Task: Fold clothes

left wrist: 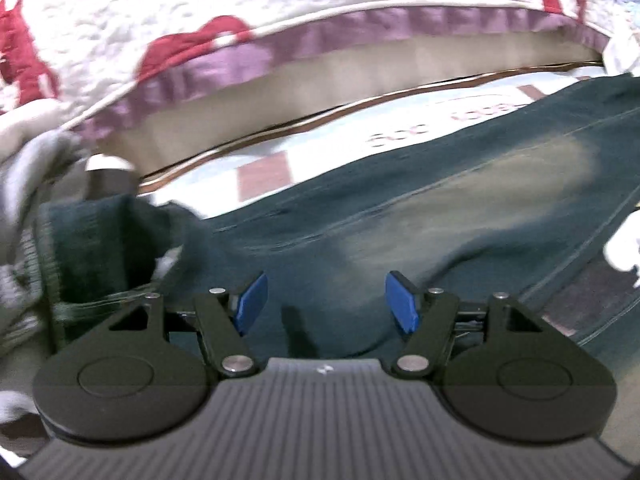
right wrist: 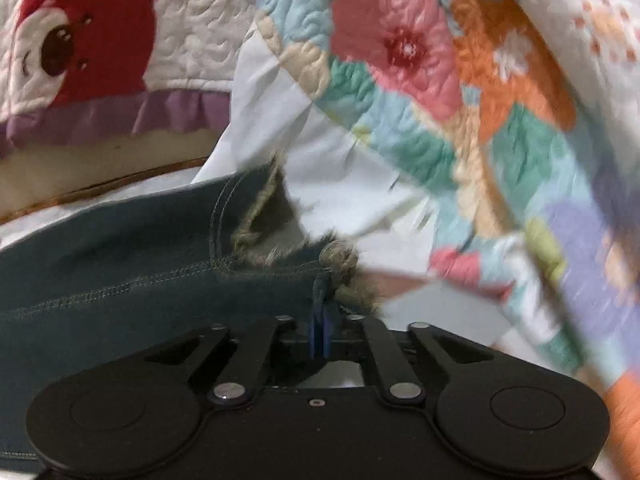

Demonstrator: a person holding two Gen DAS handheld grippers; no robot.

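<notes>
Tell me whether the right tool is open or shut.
Shut. The right tool has its blue pads pressed together on the frayed hem of the dark jeans, with no gap showing.

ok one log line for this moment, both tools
left tool: open, over jeans | right tool: shut on jeans frayed hem | jeans flat on bed, fold not visible

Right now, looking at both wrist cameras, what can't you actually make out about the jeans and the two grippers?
- Left wrist view: motion blur hides detail of the jeans; the open left gripper covers what lies below.
- Right wrist view: the right gripper pinches the frayed hem; its body hides the cloth beneath.
- Sheet lettering: unreadable.
</notes>
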